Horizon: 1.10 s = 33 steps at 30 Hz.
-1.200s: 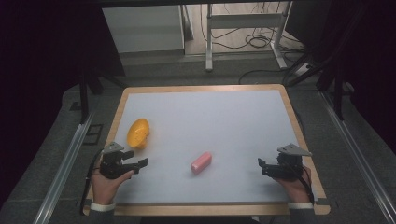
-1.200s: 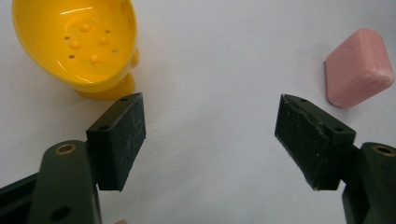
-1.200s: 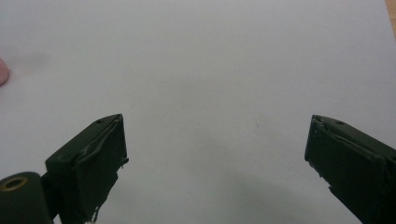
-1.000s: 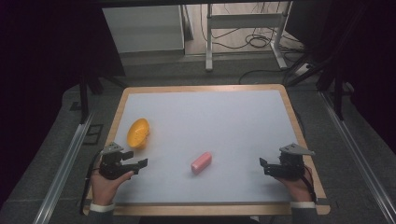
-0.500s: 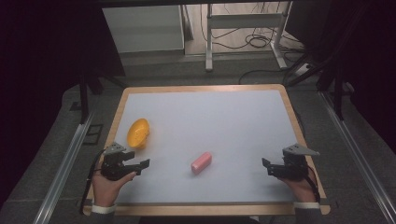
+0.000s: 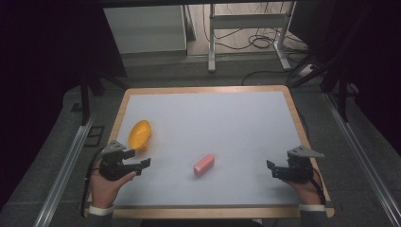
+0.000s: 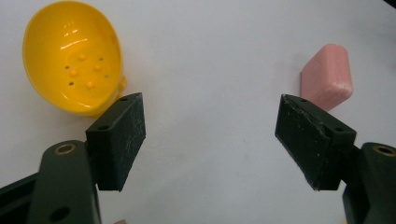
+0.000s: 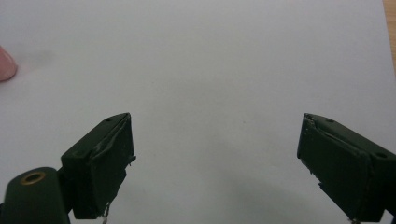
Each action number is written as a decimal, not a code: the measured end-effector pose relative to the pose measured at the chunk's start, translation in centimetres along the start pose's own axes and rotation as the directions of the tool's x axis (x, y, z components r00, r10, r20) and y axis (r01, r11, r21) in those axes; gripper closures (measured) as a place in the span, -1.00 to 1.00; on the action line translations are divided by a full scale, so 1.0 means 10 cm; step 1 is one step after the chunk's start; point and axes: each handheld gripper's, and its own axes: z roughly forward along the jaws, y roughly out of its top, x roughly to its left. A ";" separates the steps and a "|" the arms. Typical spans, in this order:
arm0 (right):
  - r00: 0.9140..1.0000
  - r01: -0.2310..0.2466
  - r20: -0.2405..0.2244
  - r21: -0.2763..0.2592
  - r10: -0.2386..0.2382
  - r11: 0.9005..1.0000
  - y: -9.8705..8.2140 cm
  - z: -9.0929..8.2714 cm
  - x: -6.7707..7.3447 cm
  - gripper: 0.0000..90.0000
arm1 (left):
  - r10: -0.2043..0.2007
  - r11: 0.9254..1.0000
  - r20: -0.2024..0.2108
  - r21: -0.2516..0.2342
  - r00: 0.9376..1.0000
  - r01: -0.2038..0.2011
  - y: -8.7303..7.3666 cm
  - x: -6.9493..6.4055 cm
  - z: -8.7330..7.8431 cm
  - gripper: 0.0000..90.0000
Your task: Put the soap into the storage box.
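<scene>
- The pink block (image 6: 204, 164) lies flat on the white tabletop (image 6: 213, 118), a little toward the near edge and roughly midway between the left and right edges, with nothing touching it.
- In the left gripper view the pink block (image 7: 327, 83) sits just beyond the right-hand jaw, one short end turned toward the camera.
- The yellow bowl (image 6: 140, 134) rests hollow side up near the left edge of the tabletop, well apart from the block; small bumps and holes mark its inside (image 7: 74, 58).
- The left gripper (image 6: 141, 164) hovers at the near left corner, held in a hand (image 6: 106, 185), its jaws spread wide with bare tabletop between them; bowl and block lie either side of that gap.
- The right gripper (image 6: 270, 166) hovers near the right edge toward the near corner, held in a hand (image 6: 307, 188), jaws wide apart and holding nothing.
- In the right gripper view a rounded end of the pink block (image 8: 7, 64) shows at the left border, well apart from the jaws.
- A wooden rim (image 6: 295, 111) frames the tabletop.
</scene>
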 end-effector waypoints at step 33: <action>1.000 0.022 0.010 -0.010 -0.021 1.000 -0.02 -0.01 -0.01 -0.74 | 0.080 0.996 0.057 0.031 0.995 -0.082 0.26 -0.32 0.13 -0.45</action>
